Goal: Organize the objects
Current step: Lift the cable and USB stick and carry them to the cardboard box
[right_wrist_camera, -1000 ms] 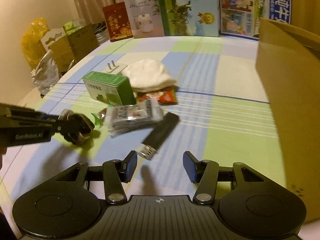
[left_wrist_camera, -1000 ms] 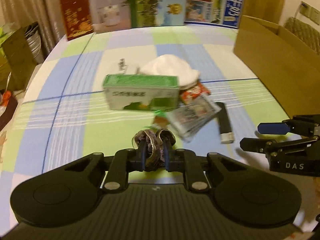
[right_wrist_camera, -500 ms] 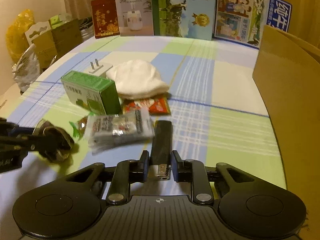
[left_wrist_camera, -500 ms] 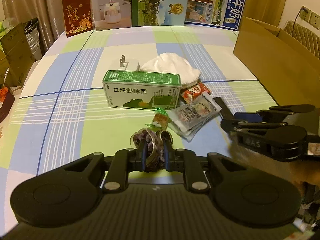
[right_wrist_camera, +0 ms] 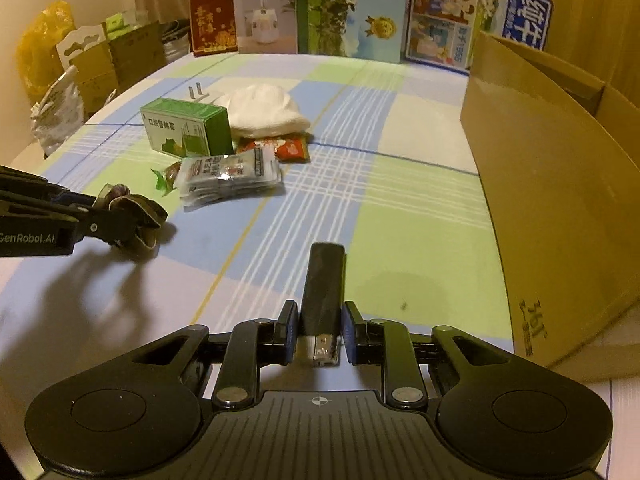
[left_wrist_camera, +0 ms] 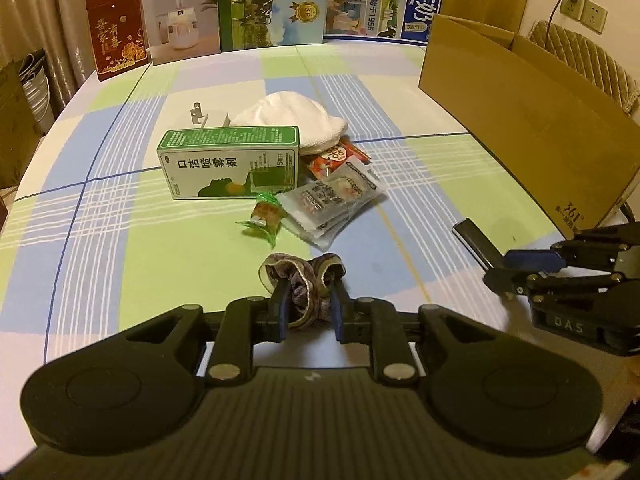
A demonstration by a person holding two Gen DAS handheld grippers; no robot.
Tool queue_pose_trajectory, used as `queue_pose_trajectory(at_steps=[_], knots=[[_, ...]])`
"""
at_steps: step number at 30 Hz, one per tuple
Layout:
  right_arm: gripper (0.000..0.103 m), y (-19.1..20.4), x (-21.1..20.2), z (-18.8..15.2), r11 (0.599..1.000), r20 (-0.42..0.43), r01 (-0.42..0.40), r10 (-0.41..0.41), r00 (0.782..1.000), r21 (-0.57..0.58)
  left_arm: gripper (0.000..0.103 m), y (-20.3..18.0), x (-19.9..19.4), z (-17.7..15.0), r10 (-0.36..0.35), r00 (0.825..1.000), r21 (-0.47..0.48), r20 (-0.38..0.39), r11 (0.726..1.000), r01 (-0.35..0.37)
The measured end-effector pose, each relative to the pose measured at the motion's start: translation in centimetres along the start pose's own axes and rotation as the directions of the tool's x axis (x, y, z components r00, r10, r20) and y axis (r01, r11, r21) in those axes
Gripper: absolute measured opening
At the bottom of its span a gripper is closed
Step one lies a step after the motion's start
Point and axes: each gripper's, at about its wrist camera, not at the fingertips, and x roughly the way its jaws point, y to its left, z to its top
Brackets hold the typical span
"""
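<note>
A purple scrunchie [left_wrist_camera: 302,276] sits between the fingers of my left gripper [left_wrist_camera: 308,292], low over the checked tablecloth. The jaws are opening, but the pads still touch it. In the right wrist view the same scrunchie [right_wrist_camera: 136,204] shows at the left gripper's [right_wrist_camera: 132,220] tip. My right gripper [right_wrist_camera: 320,312] is shut on a black stick with a metal end [right_wrist_camera: 324,280], held near the table's front right. From the left wrist view that gripper [left_wrist_camera: 504,268] and the stick [left_wrist_camera: 474,238] sit beside the cardboard box [left_wrist_camera: 520,120].
A pile lies mid-table: a green box [left_wrist_camera: 232,164], a white cloth [left_wrist_camera: 292,120], silver snack packets [left_wrist_camera: 332,196], a red packet [left_wrist_camera: 336,156], a green candy [left_wrist_camera: 264,214] and a white plug [left_wrist_camera: 204,116]. Printed cartons [left_wrist_camera: 272,4] line the far edge.
My right gripper closed on the black stick and carried it away from the pile toward the cardboard box. The left gripper's jaws have parted slightly around the scrunchie.
</note>
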Motion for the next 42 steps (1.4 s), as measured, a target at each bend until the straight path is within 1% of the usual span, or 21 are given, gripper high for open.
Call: queue_pose_trajectory(at_steps=[5, 9, 12, 17, 22, 24, 26, 28, 33, 37, 42], knots=[[0.02, 0.1, 0.4, 0.0, 1.0, 0.017, 0.003, -0.003, 1.0, -0.003, 0.018, -0.4, 0.3, -0.1, 0.022, 1.0, 0.025, -0.003, 0.999, -0.022], [0.019, -0.1, 0.3, 0.1, 1.0, 0.008, -0.003, 0.003, 1.0, 0.017, 0.012, -0.7, 0.3, 0.1, 0.032, 0.999, 0.037, -0.004, 0.999, -0.032], [0.019, -0.1, -0.4, 0.2, 1.0, 0.015, -0.004, 0.003, 1.0, 0.025, 0.011, -0.7, 0.0, 0.1, 0.03, 1.0, 0.033, -0.002, 0.999, -0.03], [0.019, -0.4, -2.7, 1.4, 0.999, 0.063, -0.011, 0.008, 0.998, 0.048, 0.011, -0.8, -0.9, 0.7, 0.028, 1.0, 0.006, 0.005, 1.0, -0.028], [0.019, -1.8, -6.6, 2.8, 0.996, 0.122, -0.02, 0.009, 0.993, 0.088, 0.011, -2.4, -3.4, 2.2, 0.029, 0.998, 0.001, 0.05, 1.0, -0.029], [0.019, -2.8, -8.5, 3.4, 0.994, 0.141, -0.02, 0.004, 0.99, 0.109, 0.011, -3.5, -4.5, 3.0, 0.018, 0.997, 0.015, 0.071, 1.0, -0.019], [0.019, -4.0, -10.6, 4.1, 0.993, 0.169, 0.005, -0.024, 0.985, 0.114, 0.011, -5.1, -5.7, 4.1, 0.0, 0.995, 0.032, 0.1, 0.999, -0.003], [0.019, -5.4, -12.4, 4.6, 0.992, 0.185, 0.028, -0.051, 0.981, 0.123, 0.011, -6.7, -6.6, 5.5, -0.035, 0.992, 0.039, 0.124, 0.999, 0.03], [0.019, -10.6, -16.2, 5.5, 0.979, 0.209, 0.106, -0.142, 0.968, 0.174, 0.011, -11.7, -7.6, 8.7, -0.123, 0.978, 0.094, 0.166, 0.99, 0.108], [0.019, -14.9, -17.7, 5.5, 0.963, 0.198, 0.151, -0.196, 0.96, 0.222, 0.011, -16.3, -7.3, 10.8, -0.199, 0.965, 0.136, 0.171, 0.975, 0.177], [0.019, -19.2, -17.9, 4.8, 0.943, 0.175, 0.173, -0.229, 0.958, 0.284, 0.011, -21.4, -5.6, 12.6, -0.256, 0.954, 0.208, 0.153, 0.952, 0.222]])
